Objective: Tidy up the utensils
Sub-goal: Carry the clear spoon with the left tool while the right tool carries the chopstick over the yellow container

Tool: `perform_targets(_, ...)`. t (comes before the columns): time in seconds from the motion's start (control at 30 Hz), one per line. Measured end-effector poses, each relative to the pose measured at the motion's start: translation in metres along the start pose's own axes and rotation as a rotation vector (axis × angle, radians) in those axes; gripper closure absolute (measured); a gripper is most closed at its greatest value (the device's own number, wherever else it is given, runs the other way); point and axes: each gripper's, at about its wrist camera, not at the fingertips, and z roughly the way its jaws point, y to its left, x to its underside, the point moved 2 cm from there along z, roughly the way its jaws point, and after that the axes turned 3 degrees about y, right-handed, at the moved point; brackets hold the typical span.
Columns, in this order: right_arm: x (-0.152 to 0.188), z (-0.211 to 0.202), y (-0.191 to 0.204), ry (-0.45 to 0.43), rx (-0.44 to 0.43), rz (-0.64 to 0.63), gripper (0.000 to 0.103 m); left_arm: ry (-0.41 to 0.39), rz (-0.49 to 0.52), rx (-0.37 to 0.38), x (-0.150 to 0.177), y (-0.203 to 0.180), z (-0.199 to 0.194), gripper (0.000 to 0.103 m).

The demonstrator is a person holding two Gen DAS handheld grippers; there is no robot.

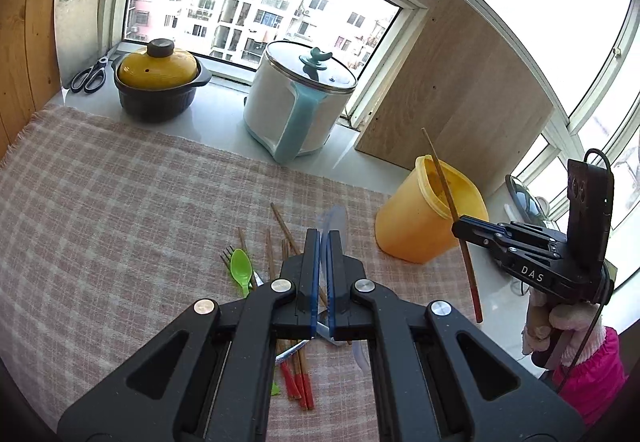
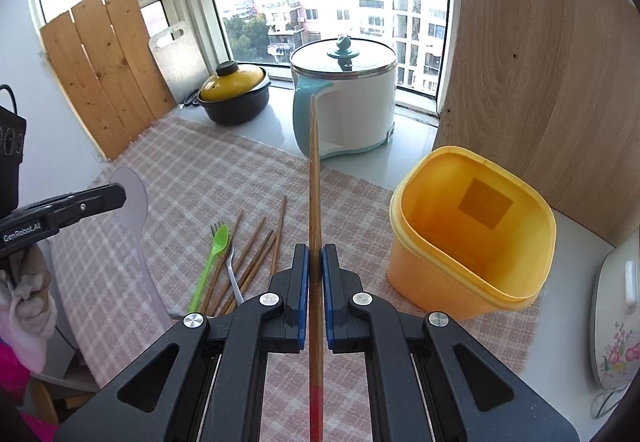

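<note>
My left gripper (image 1: pixel 324 232) is shut on a clear plastic utensil (image 1: pixel 335 218), held above the checked cloth (image 1: pixel 120 201); in the right wrist view that flat translucent utensil (image 2: pixel 134 209) hangs from the left gripper (image 2: pixel 120 194). My right gripper (image 2: pixel 315 248) is shut on a wooden chopstick (image 2: pixel 315 177) with a red end, lifted off the cloth. From the left wrist view the right gripper (image 1: pixel 460 224) holds the chopstick (image 1: pixel 442 181) just beside the open yellow container (image 1: pixel 420 226). On the cloth lie several chopsticks (image 2: pixel 256 262), a green plastic spoon (image 2: pixel 218 242) and a metal fork (image 2: pixel 234 274).
The yellow container (image 2: pixel 472 238) stands at the cloth's right edge against a wooden panel (image 2: pixel 540 81). Behind are a white electric pot (image 2: pixel 348 101), a black clay pot with a yellow lid (image 2: pixel 236 97), scissors (image 1: pixel 90 75) and a cutting board (image 1: pixel 76 29). A flowered white appliance (image 2: pixel 616 322) sits far right.
</note>
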Motion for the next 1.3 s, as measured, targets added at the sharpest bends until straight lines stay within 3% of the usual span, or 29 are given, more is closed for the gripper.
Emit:
perform_targets(0.47,-0.055,-0.014,-0.061,-0.074,0.061,0.014,0.098,-0.05,0.084,0.045,-0.066,-0.077,0.044,0.103)
perform_targets(0.77,-0.078,-0.003,-0.098,-0.098,0.083,0.051,0.098,-0.063,0.059,0.079,-0.101,-0.105,0.081,0.103)
perform_targets(1.07,-0.08,0.016,-0.123,-0.096,0.09,0.089,0.098,-0.065,0.064,0.064,-0.121,-0.128,0.119,0.103)
perform_targets(1.3,-0.074,0.033,-0.137,-0.078,0.093,0.123,0.098,-0.014,0.094,0.059,-0.112,-0.138,0.145,0.103)
